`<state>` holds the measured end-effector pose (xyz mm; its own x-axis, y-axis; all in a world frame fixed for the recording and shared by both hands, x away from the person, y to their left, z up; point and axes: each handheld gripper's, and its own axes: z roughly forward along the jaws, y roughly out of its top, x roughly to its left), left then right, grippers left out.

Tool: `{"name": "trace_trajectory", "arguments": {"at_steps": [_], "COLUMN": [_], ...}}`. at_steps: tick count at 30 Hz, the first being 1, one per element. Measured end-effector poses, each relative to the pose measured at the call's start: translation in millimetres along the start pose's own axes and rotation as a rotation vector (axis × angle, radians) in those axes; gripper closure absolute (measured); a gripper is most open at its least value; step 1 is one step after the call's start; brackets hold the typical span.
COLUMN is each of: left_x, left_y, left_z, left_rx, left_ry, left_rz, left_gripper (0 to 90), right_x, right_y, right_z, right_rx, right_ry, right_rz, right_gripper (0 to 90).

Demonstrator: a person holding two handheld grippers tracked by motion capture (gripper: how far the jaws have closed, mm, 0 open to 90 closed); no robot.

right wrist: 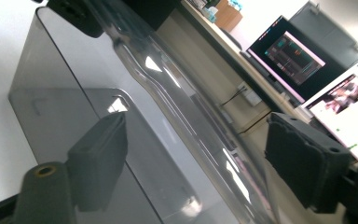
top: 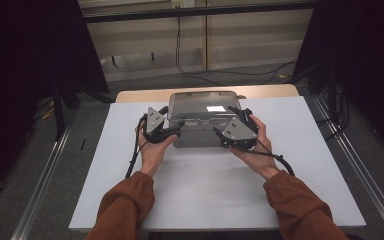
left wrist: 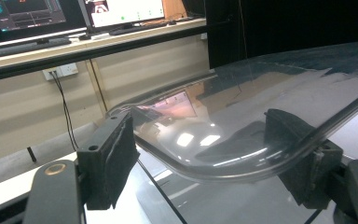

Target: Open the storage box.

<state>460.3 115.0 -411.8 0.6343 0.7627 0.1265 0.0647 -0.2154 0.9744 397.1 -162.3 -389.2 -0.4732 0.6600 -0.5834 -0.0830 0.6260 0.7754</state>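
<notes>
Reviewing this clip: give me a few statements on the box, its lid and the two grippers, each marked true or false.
1. A clear plastic box stands on the white table top. True.
2. The box's lid lies beside it on the table. False: it sits on top of the box.
3. The left gripper is at the box's left near corner. True.
4. The right gripper has its jaws pressed together. False: they stand apart, with the lid's rim running between them.
5. A red cloth covers the table. False: the surface is plain white.
</notes>
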Motion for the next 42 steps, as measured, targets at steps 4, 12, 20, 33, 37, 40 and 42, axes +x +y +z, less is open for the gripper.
{"name": "trace_trajectory", "arguments": {"at_steps": [4, 12, 20, 33, 37, 40, 42], "left_x": [-0.3, -2.2, -2.1, 0.6, 0.9, 1.3, 1.9], "left_y": [0.0, 0.4, 1.1, 3.0, 3.7, 5.1, 6.4], "left_z": [0.5, 0.2, -0.2, -2.1, -2.6, -3.1, -3.4], "left_rx": [-0.005, 0.005, 0.006, -0.014, -0.019, -0.027, -0.03], "left_ry": [0.0, -0.001, -0.004, -0.009, -0.008, -0.009, -0.007], "left_rz": [-0.012, -0.006, -0.014, -0.029, -0.028, -0.023, -0.019], "left_gripper": [25.4, 23.8, 23.5, 24.4, 25.0, 25.4, 25.5], "right_x": [-5.8, -10.0, -25.9, -39.5, -42.7, -44.6, -44.8], "right_y": [-6.7, -12.3, -22.2, -32.8, -34.6, -33.9, -33.6], "right_z": [0.6, 0.6, -5.3, -5.5, -5.9, -4.7, -4.1], "right_rx": [-0.004, 0.004, -0.008, -0.03, -0.029, -0.034, -0.036], "right_ry": [0.023, 0.051, 0.052, 0.065, 0.074, 0.097, 0.102], "right_rz": [0.105, 0.17, 0.272, 0.349, 0.367, 0.4, 0.403], "right_gripper": [14.3, 8.3, 13.9, 19.9, 21.0, 27.5, 28.5]}}
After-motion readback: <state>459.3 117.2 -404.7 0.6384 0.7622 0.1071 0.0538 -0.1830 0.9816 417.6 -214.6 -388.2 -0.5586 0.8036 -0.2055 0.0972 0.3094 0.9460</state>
